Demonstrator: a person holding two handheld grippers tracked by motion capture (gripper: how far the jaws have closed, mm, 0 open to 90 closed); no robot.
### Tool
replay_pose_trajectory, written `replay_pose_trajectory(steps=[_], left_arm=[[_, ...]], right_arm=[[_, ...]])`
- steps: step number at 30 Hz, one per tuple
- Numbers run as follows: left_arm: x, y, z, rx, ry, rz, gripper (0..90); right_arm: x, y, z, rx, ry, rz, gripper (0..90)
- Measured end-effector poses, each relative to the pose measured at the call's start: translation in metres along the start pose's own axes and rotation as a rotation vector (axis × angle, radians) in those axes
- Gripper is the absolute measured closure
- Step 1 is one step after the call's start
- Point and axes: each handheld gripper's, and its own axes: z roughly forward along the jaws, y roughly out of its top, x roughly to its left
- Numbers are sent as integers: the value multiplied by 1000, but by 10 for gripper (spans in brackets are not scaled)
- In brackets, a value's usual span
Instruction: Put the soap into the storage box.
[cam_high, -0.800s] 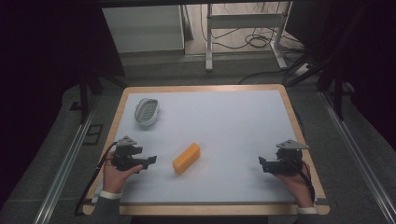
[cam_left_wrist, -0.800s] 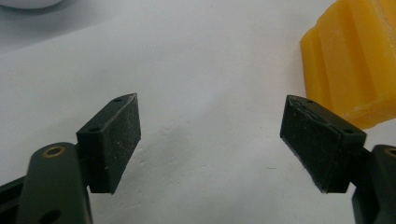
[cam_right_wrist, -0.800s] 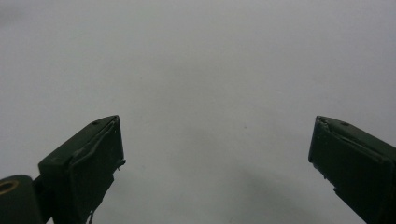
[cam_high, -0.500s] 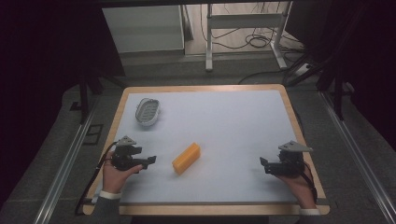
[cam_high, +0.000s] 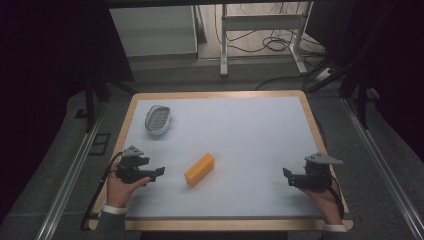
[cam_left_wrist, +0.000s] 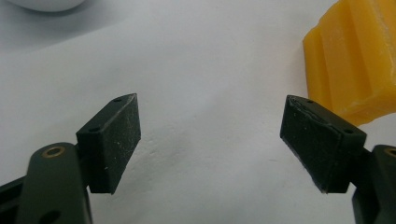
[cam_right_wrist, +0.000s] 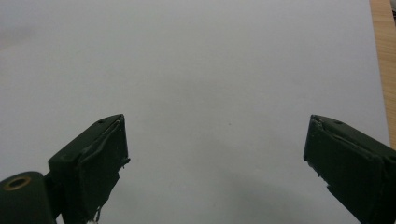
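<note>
My left hand-held gripper (cam_left_wrist: 212, 140) has matt black pads (cam_left_wrist: 112, 140), faintly grainy and dusted with pale specks, with a brass-looking ring set in the smooth black plastic arm. My right hand-held gripper (cam_right_wrist: 215, 158) has the same dull black pads (cam_right_wrist: 93, 168), their rubbery facing frayed and lifting at the edges. The block (cam_left_wrist: 355, 60) looks like yellow foam or sponge, rough and porous, with ridged sides. The counter (cam_high: 260, 130) wears a smooth, matt, pale grey sheet with a light wood rim. The dish (cam_high: 159, 120) looks like pale, slightly glossy plastic.
</note>
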Motion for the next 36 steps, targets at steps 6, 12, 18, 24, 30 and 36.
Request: replay_pose_trajectory(steps=[6, 12, 18, 24, 30, 36], left_arm=[[1, 9, -14, 10, -4, 13, 207], [-6, 23, -25, 15, -19, 50, 200], [-10, 32, -29, 22, -28, 66, 198], [-18, 42, -30, 21, -44, 97, 199], [-27, 51, -26, 37, -53, 129, 199], [-36, 58, -19, 54, -56, 153, 197]], right_arm=[[-5, -3, 0, -3, 1, 8, 64], [-5, -4, 0, 2, -3, 7, 64], [-4, -4, 0, 2, -13, 11, 65], [-2, -5, 0, 4, -23, 2, 65], [-2, -5, -1, 2, -32, 4, 67], [-3, -6, -1, 8, -36, 8, 68]])
